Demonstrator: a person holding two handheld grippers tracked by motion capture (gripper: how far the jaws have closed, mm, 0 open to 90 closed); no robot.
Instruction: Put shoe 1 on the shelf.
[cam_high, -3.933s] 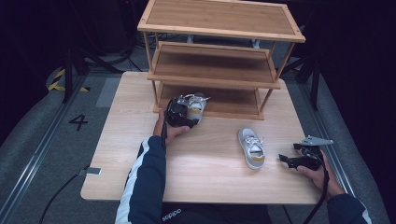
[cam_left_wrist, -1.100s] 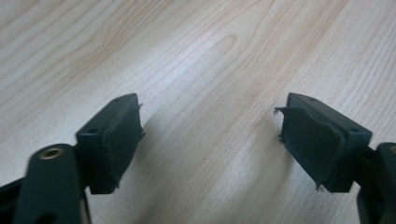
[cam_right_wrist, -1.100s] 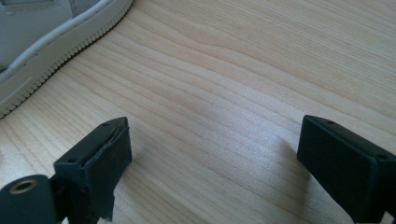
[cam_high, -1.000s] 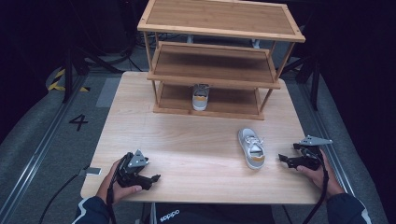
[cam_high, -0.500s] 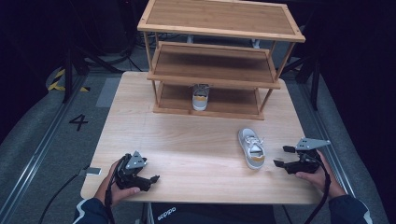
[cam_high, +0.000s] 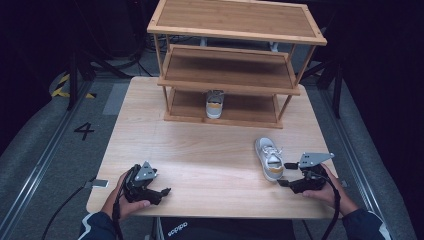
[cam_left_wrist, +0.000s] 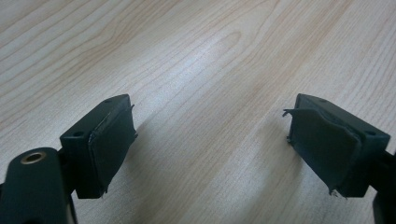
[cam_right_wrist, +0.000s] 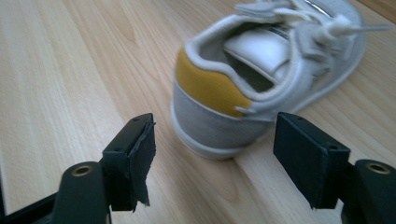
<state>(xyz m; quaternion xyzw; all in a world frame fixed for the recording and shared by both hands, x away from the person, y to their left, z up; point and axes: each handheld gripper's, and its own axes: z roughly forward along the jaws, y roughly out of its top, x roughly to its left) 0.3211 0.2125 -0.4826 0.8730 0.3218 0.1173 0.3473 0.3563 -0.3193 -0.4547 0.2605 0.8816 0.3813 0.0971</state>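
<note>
We see left gripper (cam_high: 165, 190) at near left table (cam_high: 210, 150) edge, jaws apart, bare wood between pads (cam_left_wrist: 109, 140). Right gripper (cam_high: 283, 174) at near right, jaws just been closing yet standing apart, nothing pressed. White shoe (cam_high: 268, 157) with yellow heel patch lies just ahead of right jaws, heel facing them. Farther off we note second shoe (cam_high: 215, 103) on bottom shelf of wooden rack (cam_high: 235, 30).

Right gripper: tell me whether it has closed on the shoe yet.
Not yet. The right gripper is open; its jaws have just been closing, but the shoe's heel sits just ahead of the pads, untouched.
</note>
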